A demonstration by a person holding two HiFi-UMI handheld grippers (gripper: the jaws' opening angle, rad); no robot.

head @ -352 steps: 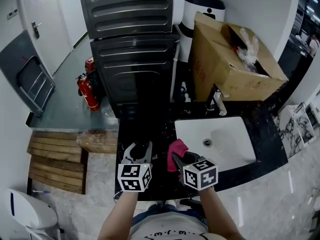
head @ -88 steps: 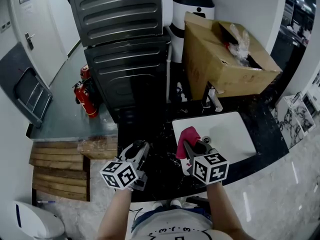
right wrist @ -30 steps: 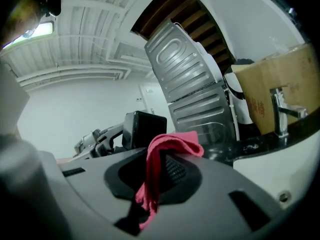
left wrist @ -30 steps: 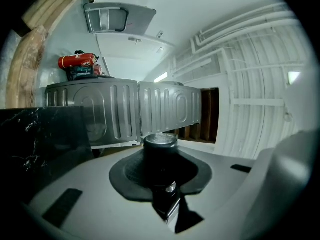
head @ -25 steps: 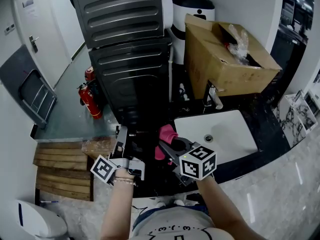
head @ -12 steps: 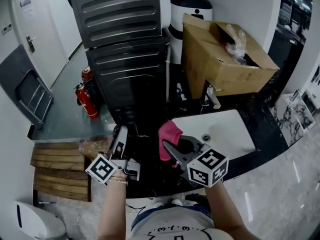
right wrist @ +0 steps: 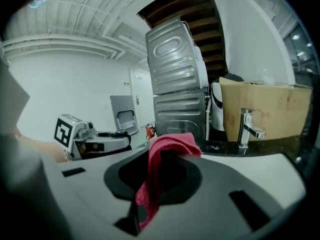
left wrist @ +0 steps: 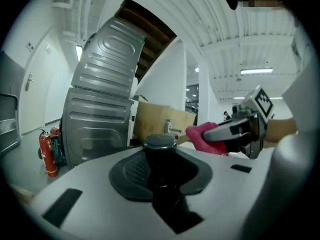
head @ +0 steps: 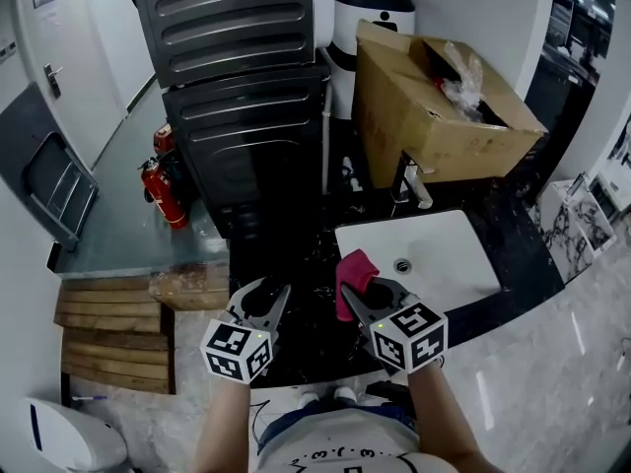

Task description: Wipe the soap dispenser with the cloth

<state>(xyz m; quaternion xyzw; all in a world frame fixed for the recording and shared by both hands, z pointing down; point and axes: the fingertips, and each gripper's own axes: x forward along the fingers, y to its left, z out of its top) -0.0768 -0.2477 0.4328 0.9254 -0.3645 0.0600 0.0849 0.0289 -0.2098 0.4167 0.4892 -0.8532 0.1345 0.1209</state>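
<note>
The soap dispenser [left wrist: 161, 156], a black bottle with a grey cap, stands between the jaws of my left gripper [left wrist: 161, 176], which is shut on it. From the head view the left gripper [head: 266, 296] hovers over the black counter, and the dark bottle is hard to make out there. My right gripper [head: 360, 292] is shut on a pink cloth [head: 355, 267], which drapes over its jaws [right wrist: 161, 156]. The cloth [left wrist: 202, 133] hangs a short way to the right of the dispenser, apart from it. The two grippers sit side by side at the counter's front.
A white sink basin [head: 444, 264] with a chrome faucet [head: 414, 183] lies to the right in the black counter [head: 306, 338]. Behind stand a cardboard box [head: 434, 106] and stacked grey appliances [head: 246, 87]. A red fire extinguisher [head: 158, 190] and wooden pallets [head: 108, 333] are at the left.
My left gripper has rolled from lying on its side to upright and come down toward the counter's front. The right gripper with the cloth has shifted a little to the right.
</note>
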